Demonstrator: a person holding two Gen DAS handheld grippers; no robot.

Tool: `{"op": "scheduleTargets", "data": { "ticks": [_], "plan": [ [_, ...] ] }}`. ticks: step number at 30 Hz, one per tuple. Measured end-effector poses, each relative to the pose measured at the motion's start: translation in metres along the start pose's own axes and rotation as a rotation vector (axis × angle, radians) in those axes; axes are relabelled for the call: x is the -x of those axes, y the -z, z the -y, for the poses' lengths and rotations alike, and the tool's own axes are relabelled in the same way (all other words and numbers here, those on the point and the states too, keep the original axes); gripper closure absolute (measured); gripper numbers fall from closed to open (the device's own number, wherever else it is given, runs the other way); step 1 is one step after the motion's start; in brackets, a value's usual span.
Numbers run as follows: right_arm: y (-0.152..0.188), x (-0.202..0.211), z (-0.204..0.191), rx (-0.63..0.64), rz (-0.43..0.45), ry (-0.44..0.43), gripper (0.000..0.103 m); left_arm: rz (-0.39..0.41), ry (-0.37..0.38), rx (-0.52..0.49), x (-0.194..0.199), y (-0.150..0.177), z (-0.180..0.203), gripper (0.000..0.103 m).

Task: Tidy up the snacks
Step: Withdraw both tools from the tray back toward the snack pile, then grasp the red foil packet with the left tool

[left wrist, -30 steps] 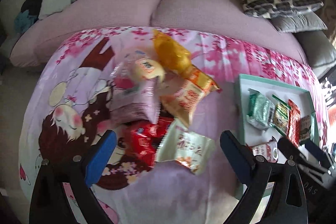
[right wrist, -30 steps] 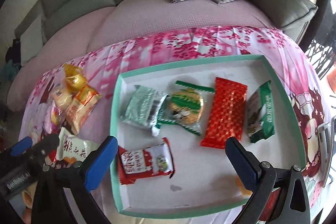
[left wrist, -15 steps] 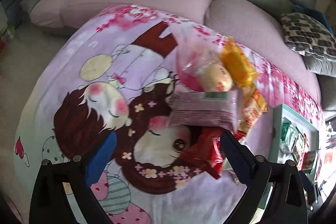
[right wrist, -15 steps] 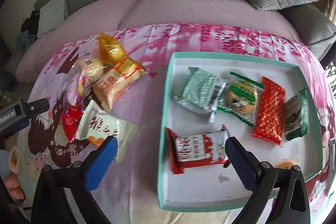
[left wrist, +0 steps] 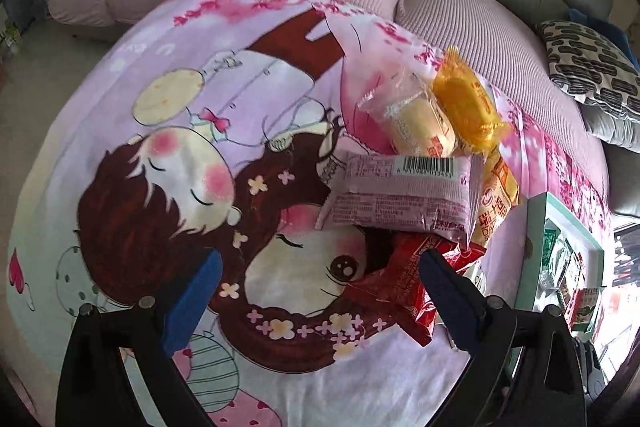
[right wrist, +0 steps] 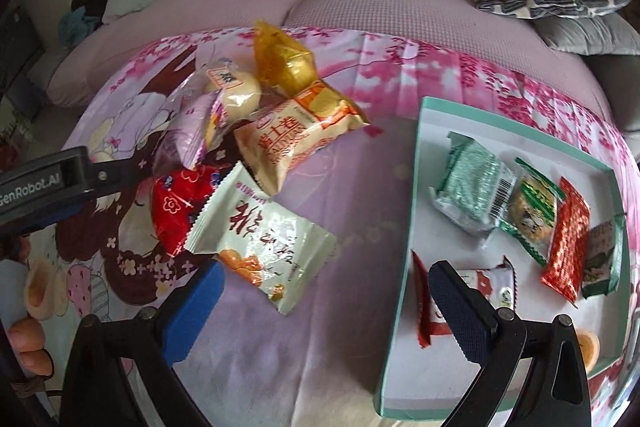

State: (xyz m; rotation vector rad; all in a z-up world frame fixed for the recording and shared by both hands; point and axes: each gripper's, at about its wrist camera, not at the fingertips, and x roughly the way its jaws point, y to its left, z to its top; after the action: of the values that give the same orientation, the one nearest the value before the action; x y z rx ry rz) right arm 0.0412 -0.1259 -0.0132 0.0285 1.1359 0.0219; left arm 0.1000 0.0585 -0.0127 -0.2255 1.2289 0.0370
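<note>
Snacks [left wrist: 400, 195] fill more of left hand-held gripper's [left wrist: 316, 301] view.

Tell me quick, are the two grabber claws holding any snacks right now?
Left gripper: open, holding nothing, above the cartoon-print cloth.
Right gripper: open, holding nothing.

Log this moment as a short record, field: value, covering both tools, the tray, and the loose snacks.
left tool: open, empty, over the cartoon cloth
right tool: open, empty, straddling the tray's left edge
tray: teal rim, white floor, on the cloth at right
in tray: silver-green packet, green-striped cookie, red foil bar, dark green packet, red-white packet
loose pile: white packet, red packet, lilac packet, orange-cream packet, yellow packet, clear-wrapped bun
</note>
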Motion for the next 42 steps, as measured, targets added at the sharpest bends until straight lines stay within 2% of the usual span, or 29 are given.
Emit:
{"op": "scheduleTargets", "data": {
  "ticks": [13, 19, 29, 33, 42],
  "plan": [
    [-0.014, -0.031, -0.023, 0.113, -0.057, -0.041, 0.012, -0.025, 0.018, 0.01, -0.006, 0.001, 0.004, 0.004],
    [-0.018, -0.042, -0.027, 0.163, -0.084, -0.059, 0.012, -0.032, 0.03, 0.003, -0.008, 0.001, 0.006, 0.004],
    [-0.029, -0.048, -0.034, 0.216, -0.056, -0.11, 0.012, -0.046, 0.037, -0.013, -0.011, 0.002, 0.013, 0.004],
    [-0.025, -0.049, -0.034, 0.227, -0.064, -0.13, 0.018, -0.051, 0.041, -0.014, -0.012, 0.001, 0.012, 0.004],
    [-0.009, -0.043, -0.031, 0.217, -0.089, -0.15, 0.02, -0.073, 0.075, -0.038, -0.019, 0.001, 0.02, 0.004]
  ]
}}
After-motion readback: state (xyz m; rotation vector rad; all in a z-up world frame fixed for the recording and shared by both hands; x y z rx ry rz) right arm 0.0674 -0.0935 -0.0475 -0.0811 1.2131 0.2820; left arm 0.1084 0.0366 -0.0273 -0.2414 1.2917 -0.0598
